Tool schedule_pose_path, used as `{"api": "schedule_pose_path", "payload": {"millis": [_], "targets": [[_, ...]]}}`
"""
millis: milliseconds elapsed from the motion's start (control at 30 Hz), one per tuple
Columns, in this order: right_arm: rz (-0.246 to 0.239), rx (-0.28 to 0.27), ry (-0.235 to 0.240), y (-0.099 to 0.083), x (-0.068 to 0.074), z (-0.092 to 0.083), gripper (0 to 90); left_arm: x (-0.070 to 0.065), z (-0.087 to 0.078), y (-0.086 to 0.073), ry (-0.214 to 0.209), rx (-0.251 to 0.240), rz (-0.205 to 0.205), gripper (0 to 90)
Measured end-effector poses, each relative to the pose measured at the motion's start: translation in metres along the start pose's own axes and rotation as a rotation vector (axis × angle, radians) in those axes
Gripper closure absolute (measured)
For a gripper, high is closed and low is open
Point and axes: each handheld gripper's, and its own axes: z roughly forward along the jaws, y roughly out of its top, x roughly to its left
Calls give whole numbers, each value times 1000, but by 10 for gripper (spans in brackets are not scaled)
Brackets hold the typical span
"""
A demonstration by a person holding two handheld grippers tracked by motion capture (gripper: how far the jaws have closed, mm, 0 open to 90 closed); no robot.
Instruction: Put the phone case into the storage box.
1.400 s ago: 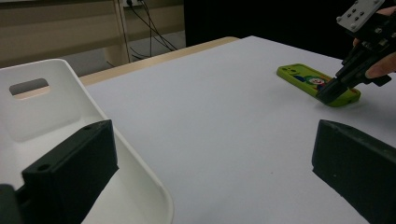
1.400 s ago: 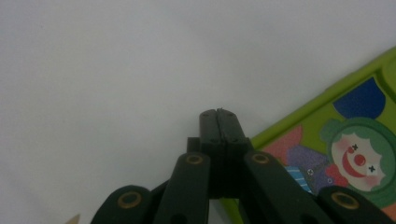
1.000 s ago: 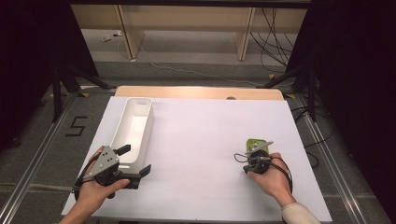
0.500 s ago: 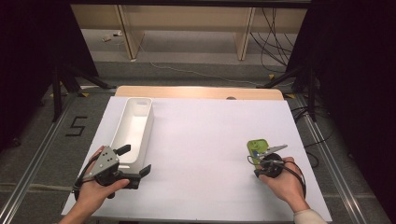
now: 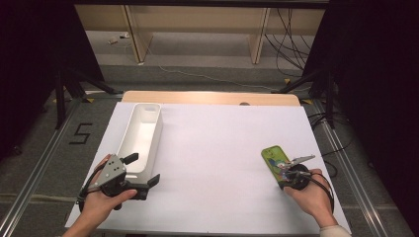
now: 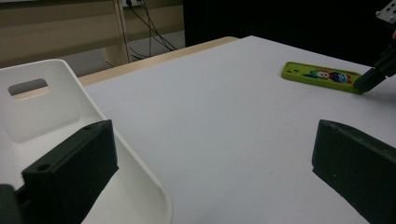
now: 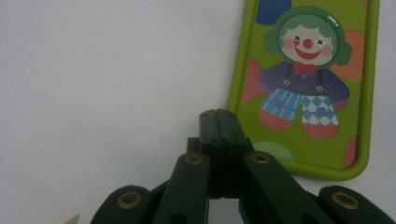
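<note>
High view, table: a white sheet (image 5: 217,158) covers the tabletop, with a strip of bare wood showing at its far edge.
High view, tray: a long white plastic tray (image 5: 141,136) lies lengthwise near the sheet's left side.
High view, left gripper (image 5: 148,170): held in the person's left hand (image 5: 101,202) just beside the tray's near end, jaws spread wide with nothing between them.
High view, phone case: a green phone case (image 5: 274,162) lies flat near the sheet's right edge, well apart from the tray.
High view, right gripper (image 5: 286,178): held in the right hand (image 5: 311,195), its tip at the near end of the case.
Left gripper view, jaws: the two black jaws stand far apart; one rises in front of the tray (image 6: 56,107), the other over bare sheet.
Left gripper view, case: the green case (image 6: 320,76) lies across the sheet with the right gripper's tip (image 6: 369,80) at its end.
Right gripper view, right gripper (image 7: 218,122): jaws pressed together on nothing, the tip against the case's near left corner.
Right gripper view, case (image 7: 308,84): printed with a clown, flat on the white sheet.
</note>
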Motion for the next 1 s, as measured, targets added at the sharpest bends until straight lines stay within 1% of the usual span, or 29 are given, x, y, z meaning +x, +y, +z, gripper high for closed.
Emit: {"api": "schedule_pose_path", "payload": {"millis": [167,200,267,333,400,467,533,567,600,633,700,767,800,933,1000], "targets": [[-7,-12,-5,1,0,-4,899,0,0,0,1,0,-1,0],[0,-20,2,2,1,-6,857,0,0,0,0,1,1,0],[6,-32,10,3,1,-11,813,1,0,0,0,2,0,0],[10,-76,-1,4,-1,-16,756,1,0,1,0,1,2,0],[18,-133,-6,5,-3,-22,695,1,1,1,0,1,3,0],[28,-210,4,6,-7,-29,622,1,1,1,0,4,1,2],[41,-273,15,7,-11,-33,603,1,2,1,-3,4,-1,2],[51,-304,12,7,-13,-36,570,1,2,1,-3,4,0,2],[66,-339,-2,7,-14,-37,517,1,2,2,-3,4,-1,2],[64,-358,-20,7,-15,-39,450,1,3,2,-3,3,-3,2],[65,-383,-57,7,-17,-42,309,1,3,2,-2,6,-5,2],[62,-411,-83,7,-20,-44,223,1,3,2,-2,5,-4,2],[66,-419,-87,7,-21,-45,177,1,3,2,-1,5,-5,2],[57,-432,-105,6,-26,-48,120,1,3,2,4,5,-3,2],[57,-425,-109,7,-27,-48,88,1,3,3,3,5,0,2]]}}
